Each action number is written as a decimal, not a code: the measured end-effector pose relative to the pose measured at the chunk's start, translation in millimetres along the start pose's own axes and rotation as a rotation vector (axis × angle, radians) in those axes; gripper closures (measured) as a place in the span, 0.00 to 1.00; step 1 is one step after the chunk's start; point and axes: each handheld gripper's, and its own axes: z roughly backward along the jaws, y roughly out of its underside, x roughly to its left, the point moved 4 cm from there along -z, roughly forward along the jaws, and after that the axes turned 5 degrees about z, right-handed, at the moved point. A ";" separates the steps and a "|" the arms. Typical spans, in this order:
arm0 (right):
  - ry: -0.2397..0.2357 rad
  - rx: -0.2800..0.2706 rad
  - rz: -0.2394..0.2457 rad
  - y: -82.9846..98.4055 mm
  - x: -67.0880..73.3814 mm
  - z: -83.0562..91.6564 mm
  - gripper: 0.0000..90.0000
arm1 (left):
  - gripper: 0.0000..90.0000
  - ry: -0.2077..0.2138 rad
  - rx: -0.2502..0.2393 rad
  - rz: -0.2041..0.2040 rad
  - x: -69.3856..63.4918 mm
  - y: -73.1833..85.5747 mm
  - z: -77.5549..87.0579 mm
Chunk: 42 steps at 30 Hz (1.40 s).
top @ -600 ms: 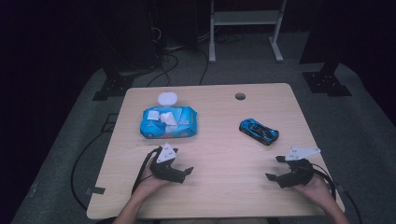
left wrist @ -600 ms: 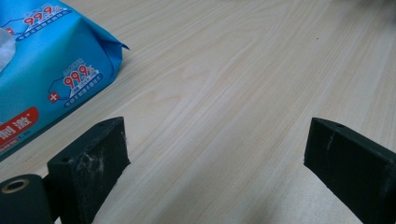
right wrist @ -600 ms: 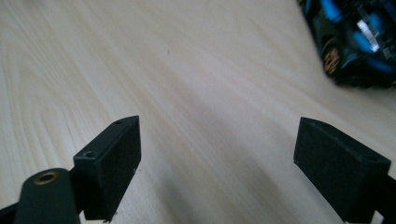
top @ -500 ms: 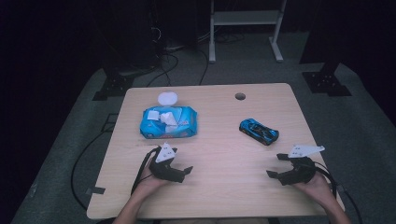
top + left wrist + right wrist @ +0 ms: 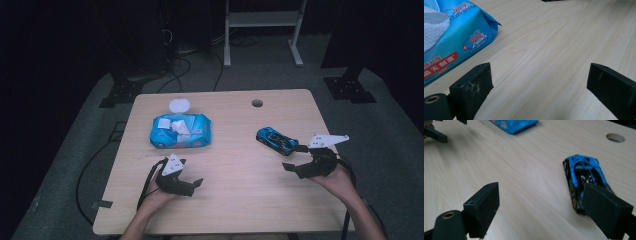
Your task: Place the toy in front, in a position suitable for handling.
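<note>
Cataloguing by view, 3 entries.

High view: wooden bench carrying 1 blue toy car toward its right side and 1 blue wet-wipes pack left of centre, with a white lid lying just beyond the pack. Right tool hovers just beside the car on the near side, jaws spread, nothing between them. Left tool rests near the pack's front edge, jaws spread and empty.

Left gripper view: left tool pointed over bare wood; the pack lies to the left, well outside the jaws, a white wipe showing at its opening.

Right gripper view: right tool aimed past the car, which lies in front of the right-hand jaw and not between the 2.

Step in hand, as judged: approach to the car. To do it well, shift the right tool sideways until the body sits centred between both pads, line the jaws across its narrow width, lower, then close gently.
</note>
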 end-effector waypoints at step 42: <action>0.040 0.299 -0.097 -13.1 -91.0 -104.9 0.16 | 0.06 0.012 0.004 -0.023 -4.2 0.6 -1.5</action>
